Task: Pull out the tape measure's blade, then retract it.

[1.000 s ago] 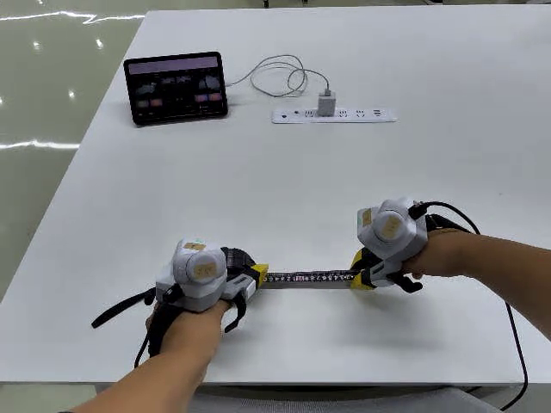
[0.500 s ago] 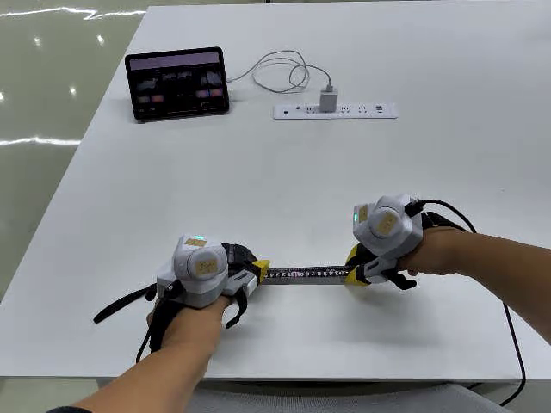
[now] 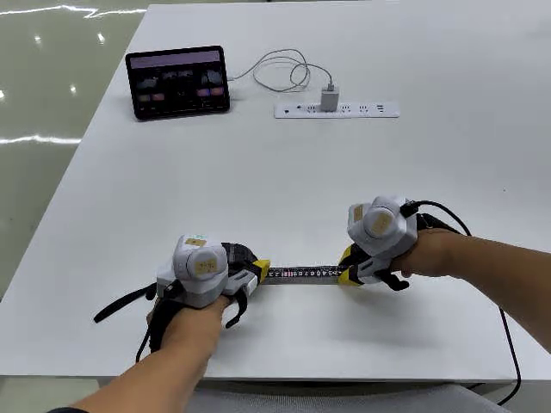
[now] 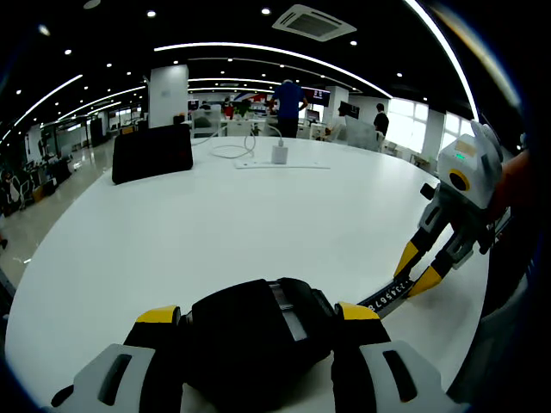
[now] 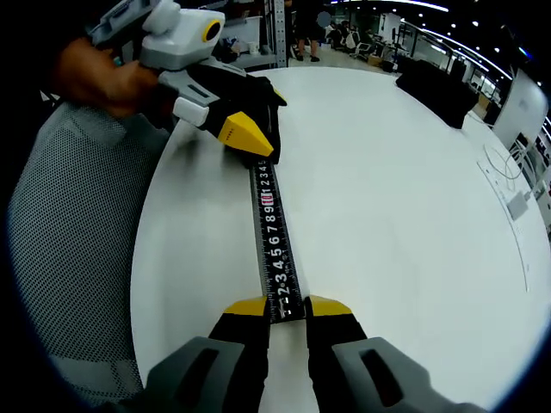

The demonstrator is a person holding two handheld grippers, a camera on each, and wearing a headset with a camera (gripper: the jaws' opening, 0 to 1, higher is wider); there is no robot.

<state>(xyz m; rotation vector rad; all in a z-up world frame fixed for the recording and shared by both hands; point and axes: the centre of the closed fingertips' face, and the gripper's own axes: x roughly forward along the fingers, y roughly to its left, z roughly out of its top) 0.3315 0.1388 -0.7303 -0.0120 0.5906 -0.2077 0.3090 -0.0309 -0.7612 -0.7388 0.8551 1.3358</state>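
A black tape measure case [image 4: 258,331] lies on the white table between the yellow-tipped jaws of my left gripper [image 4: 258,314], which is shut on it; the head view has that case [image 3: 243,261] at the lower left. Its black blade [image 5: 274,245] with white numbers runs flat along the table to my right gripper [image 5: 284,305], whose jaws are shut on the blade's end. From above, the blade [image 3: 301,274] spans the short gap between my left gripper [image 3: 256,274] and my right gripper [image 3: 346,274].
A dark tablet [image 3: 177,83] stands at the back left of the table. A white power strip [image 3: 337,109] with a plugged charger and a coiled cable [image 3: 280,76] lies behind the middle. The table's near edge [image 3: 284,370] runs just below my hands.
My right gripper has moved left toward the left one with the blade's end, so the exposed blade is shorter. The left gripper and case stay put.
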